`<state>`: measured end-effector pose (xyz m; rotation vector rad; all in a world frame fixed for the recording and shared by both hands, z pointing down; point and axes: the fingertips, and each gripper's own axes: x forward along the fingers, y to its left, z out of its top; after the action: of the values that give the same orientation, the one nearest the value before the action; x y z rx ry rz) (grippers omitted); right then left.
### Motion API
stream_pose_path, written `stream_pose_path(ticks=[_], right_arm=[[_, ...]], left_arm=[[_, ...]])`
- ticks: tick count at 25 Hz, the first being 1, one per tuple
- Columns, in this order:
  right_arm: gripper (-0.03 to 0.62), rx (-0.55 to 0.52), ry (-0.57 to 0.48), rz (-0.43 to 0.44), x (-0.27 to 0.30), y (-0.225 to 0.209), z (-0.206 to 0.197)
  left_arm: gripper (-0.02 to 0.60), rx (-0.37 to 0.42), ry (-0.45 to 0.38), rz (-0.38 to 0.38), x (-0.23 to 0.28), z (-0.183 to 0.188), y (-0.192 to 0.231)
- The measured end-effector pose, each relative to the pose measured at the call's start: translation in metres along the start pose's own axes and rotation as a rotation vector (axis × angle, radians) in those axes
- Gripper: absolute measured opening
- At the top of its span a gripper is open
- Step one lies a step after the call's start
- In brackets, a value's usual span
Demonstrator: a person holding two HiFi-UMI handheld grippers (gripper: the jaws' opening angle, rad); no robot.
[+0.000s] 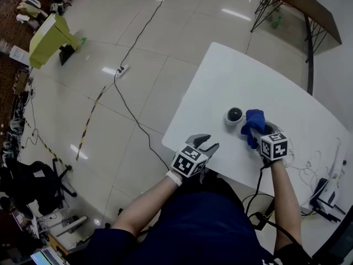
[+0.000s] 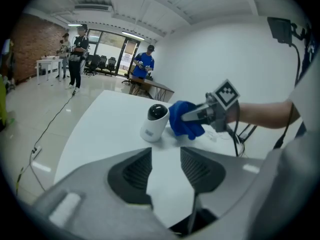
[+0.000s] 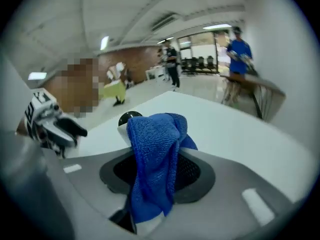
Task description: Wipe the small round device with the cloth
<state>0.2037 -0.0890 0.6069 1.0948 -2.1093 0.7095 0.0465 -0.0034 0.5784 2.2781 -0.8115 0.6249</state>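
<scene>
On a white table (image 1: 237, 76) the small round device (image 1: 234, 115) is stood upright — just beside it, the blue cloth (image 1: 255, 123) is clamped by the right gripper (image 2: 197, 115). The left gripper (image 1: 208, 143) is held part open, empty, at the near edge.

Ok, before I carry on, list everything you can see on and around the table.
table: one, white, middle of head view.
small round device: one, white with black dome, standing on table.
cloth: one, blue, beside the device.
cables: several, pale, table's right side.
power strip: one, white, floor left of table.
wooden table: one, brown, far right.
people: three, across the room.
left gripper: one, grey, jaws apart, empty.
right gripper: one, grey, jaws shut on cloth.
</scene>
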Motion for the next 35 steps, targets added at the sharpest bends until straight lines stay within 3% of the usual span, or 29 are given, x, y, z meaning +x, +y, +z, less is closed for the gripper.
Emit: stream_pose_path(ticks=[3, 4, 6, 8, 11, 13, 19, 23, 25, 28, 31, 33, 35], right_arm=[[0.167, -0.46, 0.171, -0.042, 0.02, -0.001, 0.021], [0.167, -0.551, 0.225, -0.047, 0.024, 0.002, 0.021], [0.167, -0.573, 0.295, -0.052, 0.028, 0.005, 0.007], [0.166, -0.416, 0.306, -0.041, 0.027, 0.013, -0.013], [0.164, -0.022, 0.3, 0.036, 0.027, 0.037, -0.046], [0.164, 0.185, 0.279, 0.106, 0.028, 0.06, -0.056], [0.164, 0.561, 0.15, 0.259, 0.044, 0.113, -0.029], [0.16, 0.86, -0.004, 0.368, 0.066, 0.127, 0.008], [0.16, 0.918, -0.064, 0.392, 0.076, 0.131, 0.023], [0.16, 0.897, -0.093, 0.414, 0.078, 0.143, 0.036], [0.16, 0.761, -0.037, 0.403, 0.064, 0.159, 0.027], [0.16, 0.565, 0.013, 0.351, 0.051, 0.163, 0.015], [0.161, 0.254, 0.065, 0.229, 0.041, 0.156, 0.001]], left_arm=[[0.178, -0.004, -0.005, 0.013, -0.005, -0.003, 0.001], [0.178, -0.007, -0.008, 0.016, -0.007, -0.004, -0.001], [0.178, -0.013, -0.013, 0.02, -0.008, -0.006, -0.005], [0.178, -0.019, -0.018, 0.025, -0.012, -0.007, -0.005], [0.178, -0.043, -0.027, 0.04, -0.02, -0.01, 0.006], [0.178, -0.063, -0.036, 0.051, -0.025, -0.013, 0.012], [0.178, -0.095, -0.068, 0.073, -0.04, -0.012, 0.025], [0.178, -0.102, -0.081, 0.089, -0.049, -0.01, 0.033], [0.178, -0.104, -0.083, 0.093, -0.054, -0.013, 0.036], [0.178, -0.109, -0.081, 0.095, -0.06, -0.017, 0.041], [0.178, -0.113, -0.082, 0.091, -0.064, -0.02, 0.047], [0.178, -0.103, -0.082, 0.087, -0.064, -0.019, 0.05], [0.178, -0.09, -0.083, 0.075, -0.064, -0.016, 0.052]])
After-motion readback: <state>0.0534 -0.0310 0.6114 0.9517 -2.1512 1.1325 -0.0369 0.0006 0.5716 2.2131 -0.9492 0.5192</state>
